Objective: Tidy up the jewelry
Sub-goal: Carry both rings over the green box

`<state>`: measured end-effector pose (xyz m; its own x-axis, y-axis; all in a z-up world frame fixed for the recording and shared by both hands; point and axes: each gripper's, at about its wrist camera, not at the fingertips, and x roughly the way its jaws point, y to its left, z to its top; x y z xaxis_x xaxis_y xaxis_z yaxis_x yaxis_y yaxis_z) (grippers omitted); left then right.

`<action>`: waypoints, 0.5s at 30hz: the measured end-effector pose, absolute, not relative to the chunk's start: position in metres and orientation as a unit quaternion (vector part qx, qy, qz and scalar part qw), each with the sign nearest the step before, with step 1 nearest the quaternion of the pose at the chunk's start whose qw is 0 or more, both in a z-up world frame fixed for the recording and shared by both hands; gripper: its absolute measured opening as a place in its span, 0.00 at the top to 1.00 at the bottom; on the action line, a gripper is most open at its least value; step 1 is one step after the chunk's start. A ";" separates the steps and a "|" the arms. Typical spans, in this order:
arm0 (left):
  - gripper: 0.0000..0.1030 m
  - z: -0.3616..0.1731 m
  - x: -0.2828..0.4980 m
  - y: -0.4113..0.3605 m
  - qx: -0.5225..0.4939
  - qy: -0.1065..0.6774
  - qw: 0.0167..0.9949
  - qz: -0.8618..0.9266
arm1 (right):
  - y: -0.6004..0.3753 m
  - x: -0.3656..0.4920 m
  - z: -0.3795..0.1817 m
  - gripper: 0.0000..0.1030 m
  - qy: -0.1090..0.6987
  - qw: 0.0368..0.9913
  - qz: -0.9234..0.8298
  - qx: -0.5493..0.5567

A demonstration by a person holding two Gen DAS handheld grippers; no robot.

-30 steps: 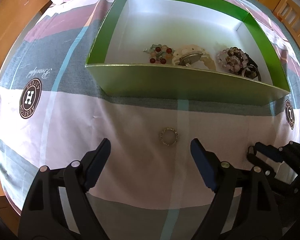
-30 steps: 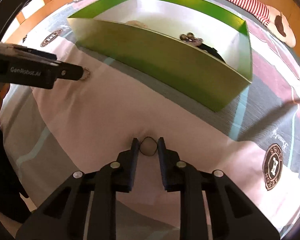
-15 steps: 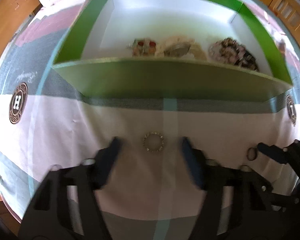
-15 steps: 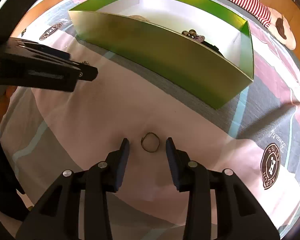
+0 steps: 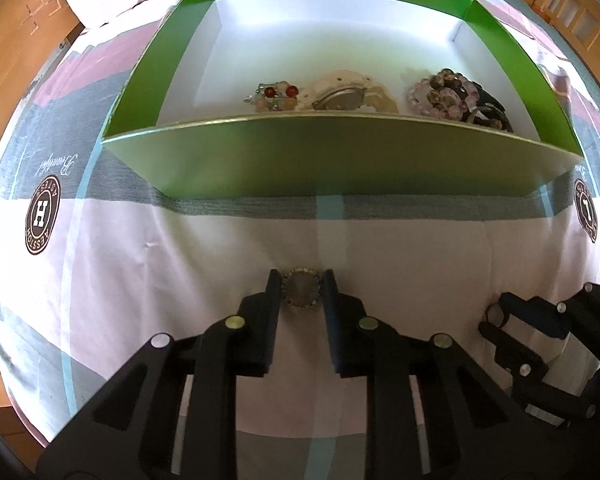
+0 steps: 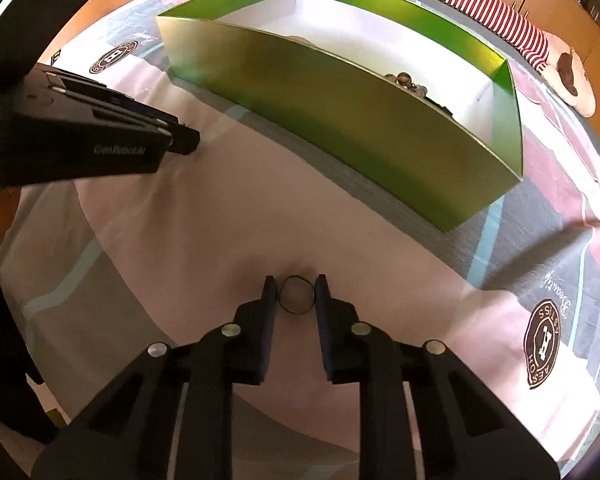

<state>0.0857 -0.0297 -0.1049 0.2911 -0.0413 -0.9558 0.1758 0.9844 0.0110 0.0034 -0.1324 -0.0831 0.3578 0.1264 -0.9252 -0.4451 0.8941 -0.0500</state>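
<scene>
The left gripper (image 5: 300, 285) has just squeezed in on a sparkly ring (image 5: 301, 289), low in the frame. The right gripper (image 6: 296, 290) has just closed on a thin dark ring (image 6: 296, 295). Both rings lie on the bed sheet (image 5: 220, 248) below the green box (image 5: 340, 160). They look tiny, light, hard and slippery, so pinch the outer edges.

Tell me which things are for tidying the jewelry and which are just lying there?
For the job:
- studded silver ring, in left gripper
- thin dark ring, in right gripper
- green cardboard box
- beaded bracelets inside it

Just lying about:
- patterned bedsheet
- red-striped soft toy
</scene>
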 end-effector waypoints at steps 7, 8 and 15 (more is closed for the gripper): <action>0.79 -0.106 0.071 -0.045 0.074 0.592 0.798 -0.085 | -0.149 0.007 -0.074 0.81 0.524 0.828 0.158 -0.119; 0.79 -0.105 0.067 -0.046 0.073 0.592 0.798 -0.086 | -0.150 0.008 -0.075 0.77 0.533 0.823 0.158 -0.119; 0.60 -0.101 0.067 -0.036 0.039 0.602 0.793 -0.091 | -0.143 -0.001 -0.077 0.52 0.536 0.814 0.170 -0.147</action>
<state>0.0672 -0.0362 -0.1005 0.2599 -0.0974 -0.9607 0.1903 0.9806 -0.0480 -0.0012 -0.1431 -0.0774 0.3685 0.1194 -0.9219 -0.4346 0.8988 -0.0574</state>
